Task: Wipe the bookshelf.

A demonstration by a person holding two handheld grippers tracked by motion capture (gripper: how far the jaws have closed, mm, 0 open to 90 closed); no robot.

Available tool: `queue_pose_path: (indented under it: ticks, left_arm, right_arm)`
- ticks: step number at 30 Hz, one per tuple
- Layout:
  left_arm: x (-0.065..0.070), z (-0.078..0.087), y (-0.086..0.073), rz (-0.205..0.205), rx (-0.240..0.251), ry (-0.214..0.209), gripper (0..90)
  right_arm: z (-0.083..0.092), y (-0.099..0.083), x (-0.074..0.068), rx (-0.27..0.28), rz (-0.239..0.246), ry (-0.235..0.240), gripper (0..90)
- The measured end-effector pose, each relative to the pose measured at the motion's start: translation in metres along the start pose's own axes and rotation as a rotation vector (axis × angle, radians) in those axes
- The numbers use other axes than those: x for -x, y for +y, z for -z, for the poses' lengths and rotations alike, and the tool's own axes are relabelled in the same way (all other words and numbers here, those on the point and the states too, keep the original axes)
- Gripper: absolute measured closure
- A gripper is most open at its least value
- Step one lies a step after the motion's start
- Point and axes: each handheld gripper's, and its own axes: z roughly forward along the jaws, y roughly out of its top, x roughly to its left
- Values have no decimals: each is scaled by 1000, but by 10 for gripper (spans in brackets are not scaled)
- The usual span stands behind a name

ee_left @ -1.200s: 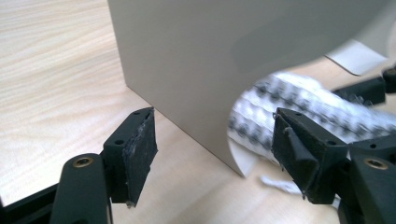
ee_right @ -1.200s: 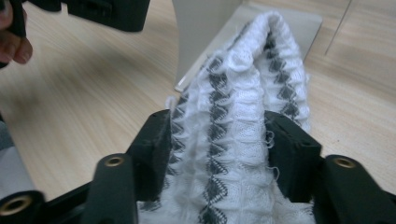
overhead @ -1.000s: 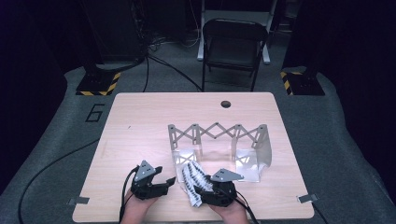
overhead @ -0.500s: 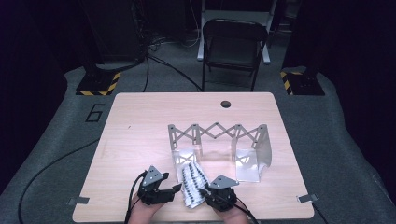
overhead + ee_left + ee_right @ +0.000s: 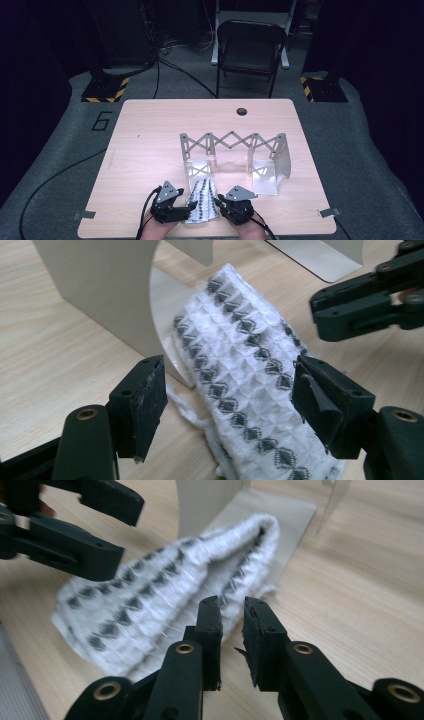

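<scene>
A folded white cloth [image 5: 203, 199] with rows of black diamonds lies near the table's front edge, partly on a metal plate. My left gripper [image 5: 192, 206] is open at its left side. In the left gripper view the wide jaws [image 5: 230, 400] straddle the cloth [image 5: 240, 355] without pressing on it. My right gripper [image 5: 218, 201] sits at the cloth's right edge. Its jaws [image 5: 232, 611] have just been closing and stand almost together with a thin gap. The cloth's edge [image 5: 150, 595] lies by the left jaw tip, and I see nothing pressed between the pads.
A grey metal scissor-lattice rack [image 5: 230, 142] with upright end plates stands mid-table behind the cloth. Its flat base plates [image 5: 265, 182] reach toward the front. A dark round hole [image 5: 242, 111] marks the far table edge. A folding chair [image 5: 250, 47] stands beyond it.
The right gripper's jaws have closed from wide to nearly together at the cloth's right edge. The left gripper has shifted slightly toward the cloth and down. The cloth lies flatter than before.
</scene>
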Motion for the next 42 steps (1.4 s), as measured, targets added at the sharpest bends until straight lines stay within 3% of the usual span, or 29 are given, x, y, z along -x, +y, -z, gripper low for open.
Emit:
queue_pose_path:
  ticks: [2,3,4,5,6,8,10,11,12,15,16,17,19,21,22,25,32,37,39,42]
  left_arm:
    - [1,-2,-1,-27,-12,-6,299]
    - [4,-4,-2,-5,-19,-20,298]
    - [3,-5,-2,-33,-29,-20,297]
    - [5,-6,-3,-33,-36,-24,294]
    - [8,-8,-4,-9,-38,-31,292]
    - [10,-9,-5,-12,-47,-42,282]
    - [10,-9,-5,-43,-58,-43,275]
    - [12,-10,-6,-9,-61,-54,272]
    - [12,-10,-6,-8,-65,-52,268]
    - [9,-9,-6,-24,-67,-44,267]
    - [10,-9,-6,2,-62,-45,270]
    - [9,-8,-6,-20,-64,-44,271]
    - [11,-7,-6,6,-53,-43,271]
    - [12,-6,-6,-11,-52,-32,259]
    - [15,-7,-6,3,-49,-30,244]
    - [23,-10,-7,-35,-48,4,201]
    - [37,-22,-15,-94,-102,65,154]
    - [41,-27,-18,-160,-144,111,160]
    - [39,-26,-17,-150,-138,125,201]
    - [34,-22,-16,-136,-138,134,356]
  right_arm:
    - [-4,-3,0,-25,2,10,796]
    - [-7,-5,-2,-38,7,19,800]
    - [-9,-6,-4,-44,17,24,807]
    - [-11,-7,-7,-49,27,30,811]
    - [-12,-8,-10,-65,35,32,815]
    - [-15,-8,-14,-57,41,43,818]
    - [-17,-8,-17,-80,40,64,819]
    - [-21,-8,-20,-57,31,69,819]
    - [-22,-7,-22,-81,29,97,819]
    - [-23,-6,-27,-83,23,138,811]
    - [-22,-6,-27,-76,21,146,802]
    - [-20,-6,-26,-54,19,137,792]
    - [-10,-4,-21,-33,2,127,776]
    - [1,-3,-13,5,-28,111,747]
    - [7,-2,-9,25,-32,108,724]
    - [20,0,1,69,-32,77,667]
    - [34,-7,14,101,-36,41,606]
    - [39,-12,20,112,-56,25,587]
    - [40,-13,22,116,-57,21,584]
    - [42,-15,23,121,-58,17,581]
